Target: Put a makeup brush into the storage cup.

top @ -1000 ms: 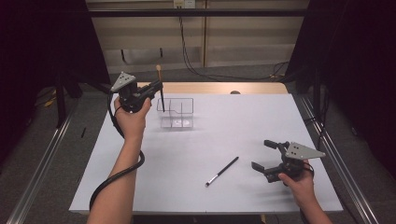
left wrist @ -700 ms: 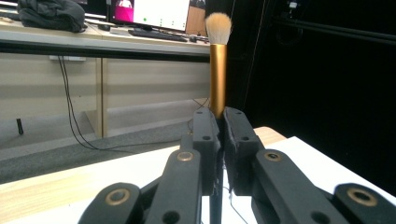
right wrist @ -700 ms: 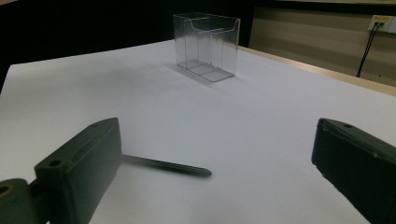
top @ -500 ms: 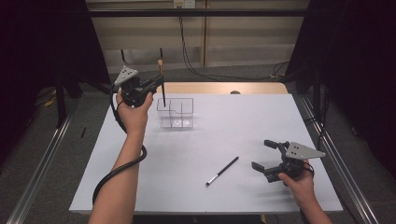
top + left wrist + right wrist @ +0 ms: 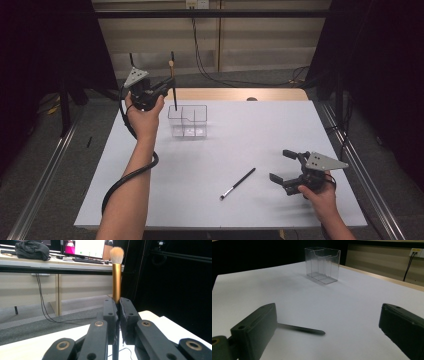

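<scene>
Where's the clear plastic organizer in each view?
High view: clear organizer at upper centre-left of the white table, beside the left gripper holding the makeup brush upright.
Left gripper view: not in it.
Right gripper view: organizer at top centre.
Shared landmark: the thin black brush lying on the table.

Glossy gold metal-look brush ferrule (soft pale bristles), clear smooth plastic organiser, matt white table.

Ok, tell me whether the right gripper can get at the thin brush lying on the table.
Probably yes: the right gripper is open, the thin brush lies on bare table just beside it, nothing between.
</scene>
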`<state>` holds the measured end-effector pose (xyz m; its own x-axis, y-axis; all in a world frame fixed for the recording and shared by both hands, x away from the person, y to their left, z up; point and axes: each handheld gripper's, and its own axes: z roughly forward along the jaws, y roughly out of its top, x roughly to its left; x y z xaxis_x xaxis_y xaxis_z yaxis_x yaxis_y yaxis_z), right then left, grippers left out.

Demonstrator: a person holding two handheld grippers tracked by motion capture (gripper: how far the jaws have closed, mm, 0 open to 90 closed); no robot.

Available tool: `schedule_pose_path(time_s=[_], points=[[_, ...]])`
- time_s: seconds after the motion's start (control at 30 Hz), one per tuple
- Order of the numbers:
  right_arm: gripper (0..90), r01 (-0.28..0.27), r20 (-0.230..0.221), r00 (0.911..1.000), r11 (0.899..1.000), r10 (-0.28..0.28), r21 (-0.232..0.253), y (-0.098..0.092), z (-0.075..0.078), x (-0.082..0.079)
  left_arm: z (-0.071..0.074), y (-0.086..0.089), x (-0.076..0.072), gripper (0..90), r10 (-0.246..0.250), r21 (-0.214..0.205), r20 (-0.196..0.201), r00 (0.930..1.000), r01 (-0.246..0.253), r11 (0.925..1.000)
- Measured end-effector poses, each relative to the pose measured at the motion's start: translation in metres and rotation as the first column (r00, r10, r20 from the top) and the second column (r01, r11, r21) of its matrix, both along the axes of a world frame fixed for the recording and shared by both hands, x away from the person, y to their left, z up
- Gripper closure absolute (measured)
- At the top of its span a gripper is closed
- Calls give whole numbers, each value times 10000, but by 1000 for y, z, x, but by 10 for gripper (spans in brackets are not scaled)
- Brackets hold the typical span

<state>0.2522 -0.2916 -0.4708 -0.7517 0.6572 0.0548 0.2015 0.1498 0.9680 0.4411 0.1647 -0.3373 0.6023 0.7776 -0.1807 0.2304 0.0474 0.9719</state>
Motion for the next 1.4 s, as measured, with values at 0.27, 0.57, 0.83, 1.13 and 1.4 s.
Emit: schedule_pose_path(time_s=[0.27,0.57,0.83,1.13,1.4], points=[[13,13,15,10000,10000,-13,-19,0,0,0,0,-1,4,842,79,-182,143,9999,-76,9998],[13,-6,6,10000,10000,6,0,1,0,0,-3,-2,6,841,226,-54,190,9996,-225,9997],[13,-12,2,10000,10000,12,19,1,0,0,-7,-3,8,841,322,-32,176,9993,-322,9995],[13,-62,30,10000,10000,62,-6,1,0,1,-17,-2,10,841,588,16,171,9981,-589,9983],[13,-79,26,10000,10000,79,17,1,0,1,-21,-2,9,841,667,48,232,9975,-668,9978]])
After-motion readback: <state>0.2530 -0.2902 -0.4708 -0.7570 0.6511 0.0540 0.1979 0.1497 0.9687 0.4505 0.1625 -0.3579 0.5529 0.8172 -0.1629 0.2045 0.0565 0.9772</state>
